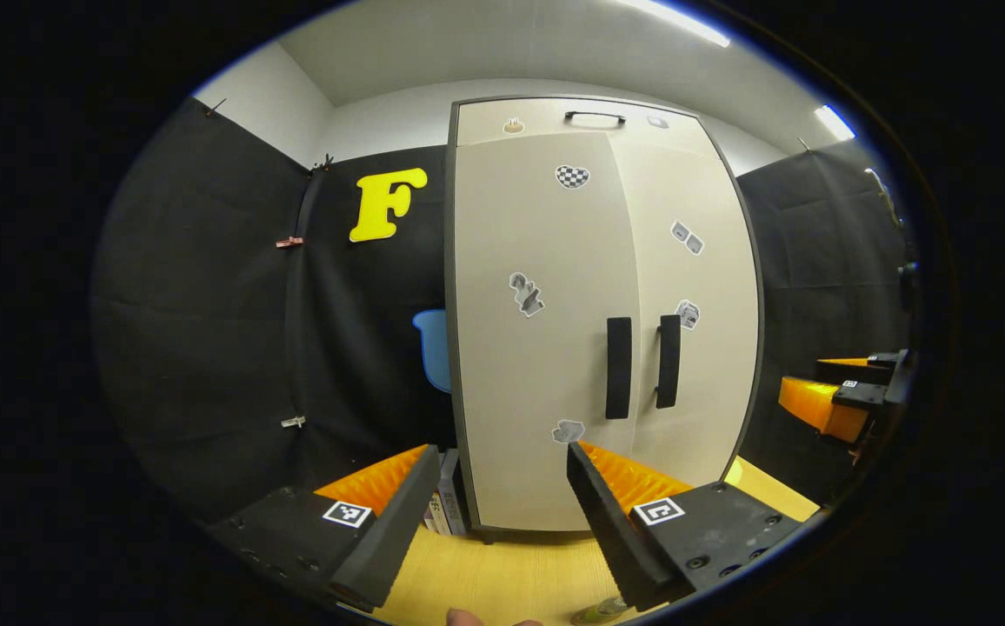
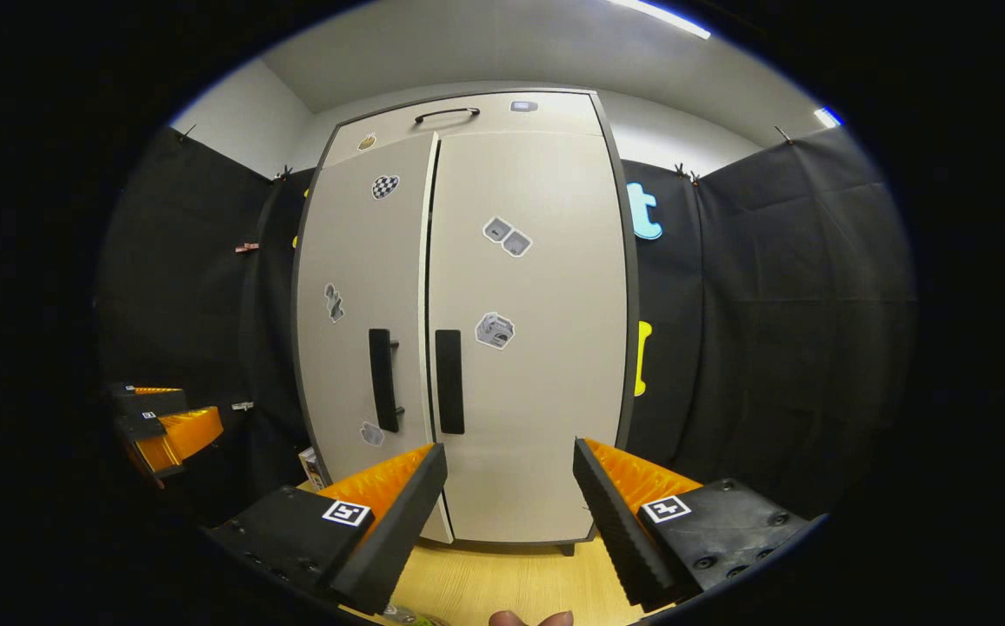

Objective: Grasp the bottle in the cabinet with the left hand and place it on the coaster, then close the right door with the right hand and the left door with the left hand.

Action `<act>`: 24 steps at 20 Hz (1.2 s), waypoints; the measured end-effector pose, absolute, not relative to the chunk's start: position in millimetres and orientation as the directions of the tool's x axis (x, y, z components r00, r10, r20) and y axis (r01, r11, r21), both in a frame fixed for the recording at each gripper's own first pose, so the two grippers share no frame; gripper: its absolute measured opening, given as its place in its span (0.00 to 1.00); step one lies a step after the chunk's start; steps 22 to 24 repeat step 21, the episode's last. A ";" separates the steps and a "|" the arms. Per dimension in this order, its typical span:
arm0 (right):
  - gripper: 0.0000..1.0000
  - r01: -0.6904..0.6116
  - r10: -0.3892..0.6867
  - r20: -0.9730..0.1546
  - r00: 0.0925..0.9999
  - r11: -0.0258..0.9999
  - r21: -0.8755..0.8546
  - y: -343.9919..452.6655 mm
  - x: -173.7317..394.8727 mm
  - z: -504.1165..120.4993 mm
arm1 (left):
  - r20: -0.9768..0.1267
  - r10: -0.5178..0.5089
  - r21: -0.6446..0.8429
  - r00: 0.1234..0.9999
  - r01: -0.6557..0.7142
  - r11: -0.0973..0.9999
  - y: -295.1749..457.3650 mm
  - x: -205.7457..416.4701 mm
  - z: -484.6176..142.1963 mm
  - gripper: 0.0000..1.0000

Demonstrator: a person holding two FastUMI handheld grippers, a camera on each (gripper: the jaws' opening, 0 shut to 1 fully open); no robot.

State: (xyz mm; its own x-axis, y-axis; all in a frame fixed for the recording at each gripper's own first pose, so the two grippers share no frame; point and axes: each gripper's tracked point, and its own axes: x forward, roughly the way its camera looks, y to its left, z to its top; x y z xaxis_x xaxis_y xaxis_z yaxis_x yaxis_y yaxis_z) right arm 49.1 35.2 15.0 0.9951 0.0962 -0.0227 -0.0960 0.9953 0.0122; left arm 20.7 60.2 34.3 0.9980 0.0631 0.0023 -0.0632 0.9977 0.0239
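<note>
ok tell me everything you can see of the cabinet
The cabinet is a tall, upright unit with a dark frame and two pale beige doors that look like laminated board. Both doors look shut, or nearly so, with a thin seam between them. Each carries a black vertical handle beside that seam, and a curved black handle sits on the top panel. Small stickers dot the doors. It stands on a light wooden surface against the black cloth wall. Neither the left gripper nor the right gripper touches it.

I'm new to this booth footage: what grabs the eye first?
A tall beige two-door cabinet fills the middle, both doors shut, with two black vertical handles side by side and small grey stickers scattered across it. It stands on a pale wooden tabletop, each gripper's open jaws framing it below.
</note>
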 end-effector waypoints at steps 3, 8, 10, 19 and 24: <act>0.97 -0.099 0.099 -0.020 0.995 0.995 0.012 38.6 47.4 16.2 | 0.000 0.065 0.019 0.998 -0.065 0.998 61.2 24.1 31.6 0.94; 0.97 -0.100 0.100 -0.020 0.995 0.995 0.007 41.4 46.8 15.2 | -0.003 0.069 0.024 0.998 -0.069 0.997 61.4 27.7 29.9 0.94; 0.97 -0.102 0.102 -0.022 0.995 0.995 0.002 42.6 48.2 14.1 | -0.004 0.068 0.025 0.998 -0.068 0.997 61.9 29.6 29.5 0.94; 0.97 -0.104 0.104 -0.022 0.994 0.995 0.005 40.7 50.3 14.8 | -0.001 0.073 0.023 0.997 -0.073 0.997 62.5 31.8 29.8 0.94; 0.97 -0.106 0.106 -0.020 0.994 0.994 0.006 40.4 50.6 15.6 | 0.001 0.072 0.026 0.997 -0.072 0.997 62.4 31.6 30.3 0.94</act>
